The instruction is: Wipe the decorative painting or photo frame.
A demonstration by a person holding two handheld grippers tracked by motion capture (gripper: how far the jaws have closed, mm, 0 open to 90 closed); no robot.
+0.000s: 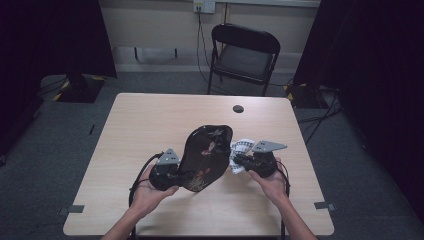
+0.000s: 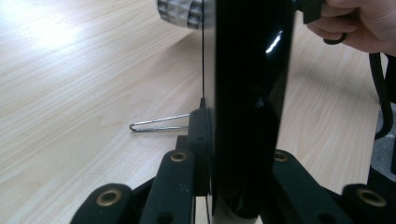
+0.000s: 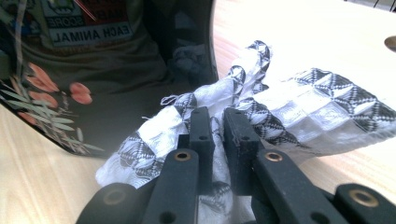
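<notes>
A glossy black tray (image 1: 206, 156) painted with flowers is held tilted above the wooden table (image 1: 150, 120). My left gripper (image 1: 172, 172) is shut on the tray's near-left rim; in the left gripper view the tray (image 2: 247, 93) stands edge-on between the jaws. My right gripper (image 1: 239, 161) is shut on a white cloth with a black pattern (image 1: 241, 149), pressed against the tray's right side. In the right gripper view the cloth (image 3: 299, 112) bunches around the jaws and touches the shiny tray face (image 3: 107, 79).
A thin wire stand (image 2: 159, 123) lies on the table under the tray. A round cable hole (image 1: 238, 108) sits near the table's far edge. A black folding chair (image 1: 244, 57) stands beyond the table. Dark curtains flank both sides.
</notes>
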